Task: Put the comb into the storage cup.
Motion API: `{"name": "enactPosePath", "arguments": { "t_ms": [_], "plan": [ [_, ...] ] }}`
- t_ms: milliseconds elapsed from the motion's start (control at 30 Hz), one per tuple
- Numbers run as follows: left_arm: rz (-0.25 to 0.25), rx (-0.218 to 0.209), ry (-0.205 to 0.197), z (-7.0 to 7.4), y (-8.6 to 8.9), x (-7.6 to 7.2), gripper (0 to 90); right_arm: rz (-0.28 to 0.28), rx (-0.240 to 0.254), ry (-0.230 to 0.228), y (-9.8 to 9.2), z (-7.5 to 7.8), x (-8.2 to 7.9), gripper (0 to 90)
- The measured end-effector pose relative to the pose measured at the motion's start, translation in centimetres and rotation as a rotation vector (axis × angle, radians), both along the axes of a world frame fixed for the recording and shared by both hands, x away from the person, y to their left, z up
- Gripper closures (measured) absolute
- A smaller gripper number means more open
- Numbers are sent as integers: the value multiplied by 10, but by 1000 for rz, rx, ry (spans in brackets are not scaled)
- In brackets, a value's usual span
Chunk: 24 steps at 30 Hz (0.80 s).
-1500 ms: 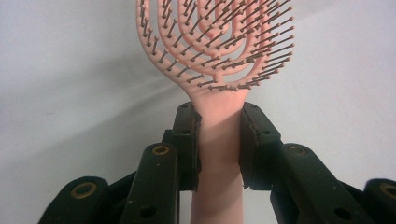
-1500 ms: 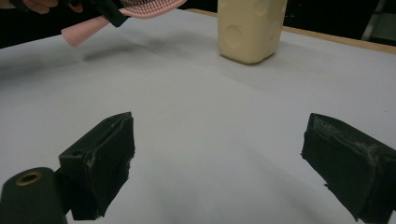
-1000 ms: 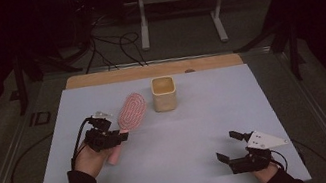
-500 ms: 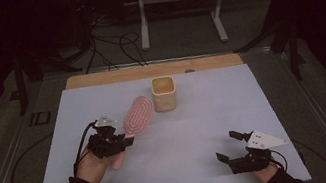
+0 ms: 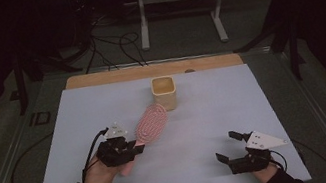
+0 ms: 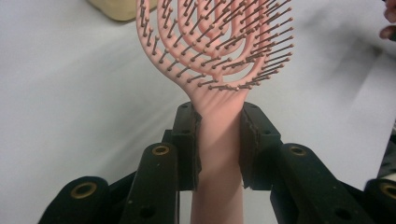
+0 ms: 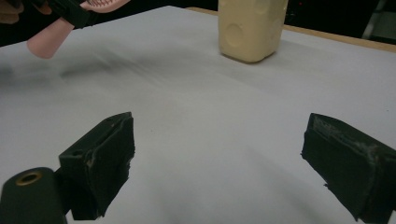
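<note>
The left gripper [image 5: 133,150], held low over the near-left part of a white table [image 5: 215,112], clamps the handle of a pink hairbrush [image 5: 151,123], its two black pads pressed against either side of the stem just below the brush head. In the left gripper view the hairbrush [image 6: 219,56] rises straight out from between the jaws, its open looped frame and brown-tipped bristles facing the camera, clear of the white surface behind it. From above, the brush head points away from the person and toward a cream-coloured cup [image 5: 165,92], which stands upright near the far middle of the table, just beyond the tip of the brush; whether the two touch cannot be told. At the near-right, the right gripper [image 5: 227,148] sits low above the table with its jaws spread wide and nothing between them. The right gripper view looks across bare white surface to the cup [image 7: 252,28], well apart from that gripper.
</note>
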<state>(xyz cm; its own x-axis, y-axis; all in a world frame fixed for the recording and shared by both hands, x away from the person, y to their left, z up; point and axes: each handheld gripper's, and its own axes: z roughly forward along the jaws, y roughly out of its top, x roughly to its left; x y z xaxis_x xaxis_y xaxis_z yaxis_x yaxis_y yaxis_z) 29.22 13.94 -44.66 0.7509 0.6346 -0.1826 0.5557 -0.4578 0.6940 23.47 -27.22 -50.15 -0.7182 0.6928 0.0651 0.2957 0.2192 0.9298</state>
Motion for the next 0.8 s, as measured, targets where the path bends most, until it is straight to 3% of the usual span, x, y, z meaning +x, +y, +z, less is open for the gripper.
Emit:
{"name": "enactPosePath", "arguments": {
  "t_ms": [367, 800],
  "plan": [
    [-36, -24, -43, -10, -8, -12, 722, -2, 1, 10, 1, -1, 1, 92],
    [-22, 5, -113, -17, -10, -22, 722, -12, 20, 13, 0, 1, 2, 91]
  ]
}}
